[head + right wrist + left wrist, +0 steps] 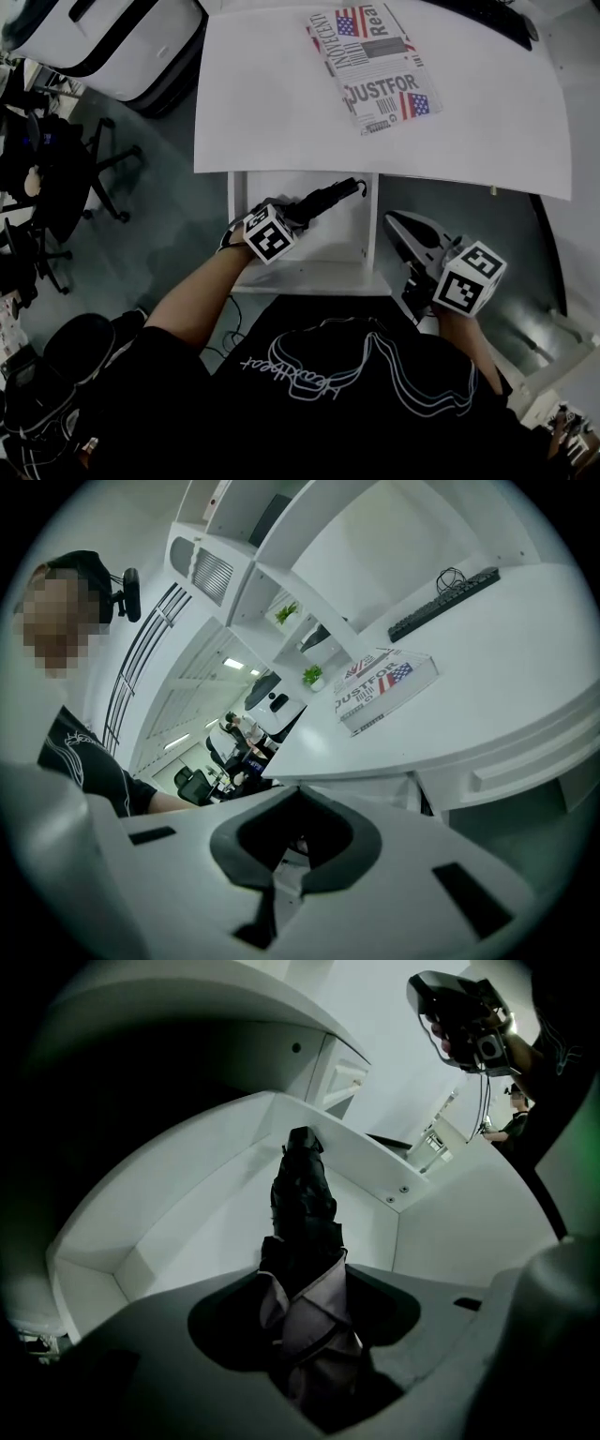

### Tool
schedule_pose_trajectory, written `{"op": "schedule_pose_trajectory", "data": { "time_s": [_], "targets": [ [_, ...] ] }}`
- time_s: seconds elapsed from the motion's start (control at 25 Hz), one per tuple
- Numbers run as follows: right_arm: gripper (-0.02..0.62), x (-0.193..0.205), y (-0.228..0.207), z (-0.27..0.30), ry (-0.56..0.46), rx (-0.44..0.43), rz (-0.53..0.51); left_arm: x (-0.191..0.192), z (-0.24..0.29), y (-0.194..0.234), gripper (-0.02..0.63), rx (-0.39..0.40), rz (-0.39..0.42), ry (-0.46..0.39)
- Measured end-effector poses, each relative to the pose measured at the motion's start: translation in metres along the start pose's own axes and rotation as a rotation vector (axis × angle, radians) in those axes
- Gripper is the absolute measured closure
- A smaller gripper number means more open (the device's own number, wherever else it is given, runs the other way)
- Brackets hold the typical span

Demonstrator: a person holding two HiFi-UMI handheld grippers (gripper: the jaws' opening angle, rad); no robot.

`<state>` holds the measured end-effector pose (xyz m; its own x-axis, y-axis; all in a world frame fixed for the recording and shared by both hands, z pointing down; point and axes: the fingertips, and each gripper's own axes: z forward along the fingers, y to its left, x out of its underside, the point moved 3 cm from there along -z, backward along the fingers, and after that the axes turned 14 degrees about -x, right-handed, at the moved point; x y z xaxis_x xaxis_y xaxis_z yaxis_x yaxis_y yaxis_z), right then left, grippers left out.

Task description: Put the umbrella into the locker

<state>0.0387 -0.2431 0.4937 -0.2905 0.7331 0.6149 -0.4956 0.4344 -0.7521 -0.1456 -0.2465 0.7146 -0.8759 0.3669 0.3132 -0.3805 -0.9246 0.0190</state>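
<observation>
A folded black umbrella (pixel 323 200) is clamped in my left gripper (pixel 289 219), which is shut on it. Its hooked end (pixel 360 187) points up and right over the white locker (pixel 370 236) under the table. In the left gripper view the umbrella (pixel 305 1213) runs out from between the jaws of the left gripper (pixel 309 1335), down into the locker's white compartment (pixel 187 1218). My right gripper (pixel 401 230) hangs just right of the locker, shut and holding nothing. In the right gripper view, the right gripper (pixel 281 874) points toward the table's edge.
A white table (pixel 281 103) with a flag-printed magazine (pixel 375 66) stands above the locker. A white and black case (pixel 112 37) and office chairs (pixel 66 178) are at the left. Dark bags (pixel 56 361) lie at lower left. A black power strip (pixel 441 602) rests on the table.
</observation>
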Motion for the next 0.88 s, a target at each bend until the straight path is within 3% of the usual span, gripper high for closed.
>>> {"op": "schedule_pose_trajectory", "data": {
  "time_s": [0.6,0.88],
  "targets": [
    [0.592,0.022,-0.011,-0.003,-0.068,0.061,0.072,0.002,0.021,0.001,0.371,0.006,-0.011,0.005],
    [0.592,0.013,-0.007,0.003,-0.105,-0.001,0.049,-0.002,0.018,0.002,0.306,0.007,-0.038,-0.032]
  ]
}}
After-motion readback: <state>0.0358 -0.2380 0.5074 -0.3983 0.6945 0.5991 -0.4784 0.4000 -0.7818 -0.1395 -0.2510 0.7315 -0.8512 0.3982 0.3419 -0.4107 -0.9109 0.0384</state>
